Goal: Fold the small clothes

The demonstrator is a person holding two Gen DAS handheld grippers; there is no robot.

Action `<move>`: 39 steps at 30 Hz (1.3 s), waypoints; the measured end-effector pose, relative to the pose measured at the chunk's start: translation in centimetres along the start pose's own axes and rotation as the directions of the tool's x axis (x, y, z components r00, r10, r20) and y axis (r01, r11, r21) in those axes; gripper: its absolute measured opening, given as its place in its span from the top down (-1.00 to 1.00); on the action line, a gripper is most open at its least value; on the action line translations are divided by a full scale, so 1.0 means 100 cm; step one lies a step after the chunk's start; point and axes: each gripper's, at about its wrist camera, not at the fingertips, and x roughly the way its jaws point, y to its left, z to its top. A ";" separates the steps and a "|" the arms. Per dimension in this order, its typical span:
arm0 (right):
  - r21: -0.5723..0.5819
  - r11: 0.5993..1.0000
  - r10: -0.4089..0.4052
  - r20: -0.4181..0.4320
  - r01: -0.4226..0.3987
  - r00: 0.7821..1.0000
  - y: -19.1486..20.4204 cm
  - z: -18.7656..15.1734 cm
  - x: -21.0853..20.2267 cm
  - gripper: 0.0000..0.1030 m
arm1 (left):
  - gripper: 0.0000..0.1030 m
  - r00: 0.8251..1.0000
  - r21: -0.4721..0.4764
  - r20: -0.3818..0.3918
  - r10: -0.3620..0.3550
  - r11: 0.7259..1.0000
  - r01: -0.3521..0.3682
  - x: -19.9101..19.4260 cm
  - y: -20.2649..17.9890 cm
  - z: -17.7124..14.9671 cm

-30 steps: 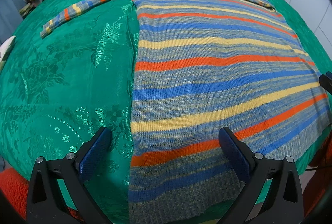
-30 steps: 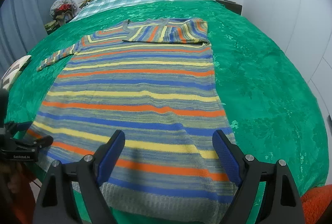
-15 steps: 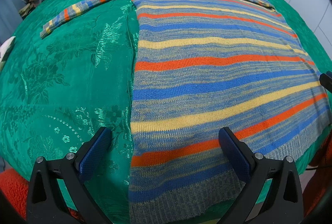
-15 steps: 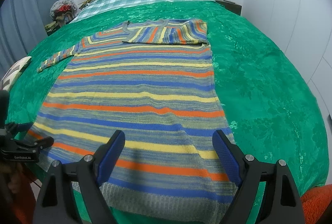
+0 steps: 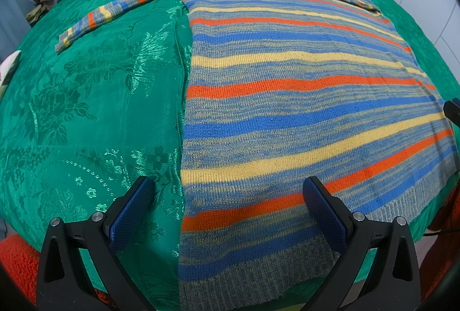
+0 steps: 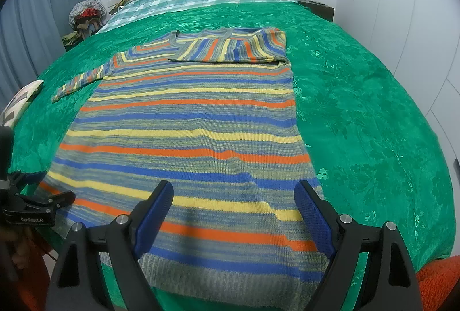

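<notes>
Striped sweater (image 6: 189, 138): spread flat on green bedspread (image 6: 359, 109), hem nearest both claws, far right sleeve folded across chest, left sleeve (image 5: 115, 11) outstretched.
Left claw (image 5: 227, 196): wide open, empty, poised over hem's left corner.
Right claw (image 6: 234, 196): wide open, empty, poised over hem's right part.

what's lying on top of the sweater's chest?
One sleeve is folded across the striped sweater near the collar. The stripes beneath it are covered; the other sleeve lies out on the green bedspread.
</notes>
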 end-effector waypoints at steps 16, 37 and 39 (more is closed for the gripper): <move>0.007 1.000 0.000 0.000 0.000 1.000 0.002 0.000 -0.002 -0.66 | -0.99 1.000 0.000 -0.001 0.001 1.000 -0.001 0.000 0.000 0.000; 0.018 1.000 -0.003 0.001 0.003 1.000 0.001 -0.001 -0.001 -0.66 | -0.99 0.999 -0.039 -0.002 -0.040 0.998 0.040 -0.014 0.004 -0.001; 0.021 1.000 -0.003 -0.002 0.003 1.000 0.001 -0.001 -0.001 -0.66 | -0.99 0.998 -0.068 0.007 -0.063 0.996 0.064 -0.020 0.008 -0.002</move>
